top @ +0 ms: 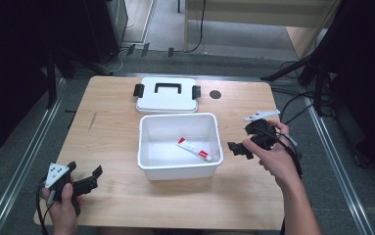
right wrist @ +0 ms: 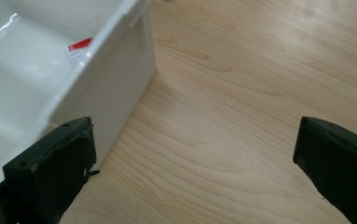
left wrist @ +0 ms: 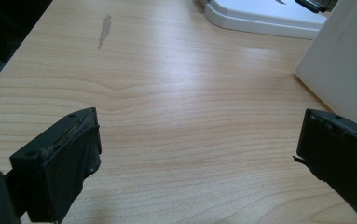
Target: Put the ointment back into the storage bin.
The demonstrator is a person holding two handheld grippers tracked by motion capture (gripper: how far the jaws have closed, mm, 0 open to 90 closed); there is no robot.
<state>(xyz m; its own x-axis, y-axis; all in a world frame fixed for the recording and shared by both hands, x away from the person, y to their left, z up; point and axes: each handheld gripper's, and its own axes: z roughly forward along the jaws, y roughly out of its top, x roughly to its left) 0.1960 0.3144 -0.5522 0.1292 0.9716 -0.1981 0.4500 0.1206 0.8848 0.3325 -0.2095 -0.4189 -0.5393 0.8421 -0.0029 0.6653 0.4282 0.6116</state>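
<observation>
High view: we see a white box (top: 180,169) mid-table with a red-and-white tube (top: 194,149) lying flat on its floor, toward the right wall. The lid (top: 167,95) with its black handle sits flat on the table (top: 111,132) just behind the box, apart from it. The right gripper (top: 239,148) hovers just beside the box's right wall, jaws apart, holding nothing. The left gripper (top: 89,182) rests near the front-left table corner, well apart from the box, jaws apart too, empty.

Left gripper view: 2 black jaws stand wide open over bare wood, touching nothing. The box wall (left wrist: 344,70) is at right, the lid (left wrist: 264,16) farther off.

Right gripper view: 2 jaws wide open, nothing between them but tabletop. The box corner (right wrist: 120,79) is close to the left jaw; we cannot tell if they touch. The tube's red end (right wrist: 79,46) peeks over the rim.

Our read: the tube is in the box, so packing looks done. The likely next move is the lid: reach over the box, clamp the handle or an edge, then lower it squarely onto the rim.
</observation>
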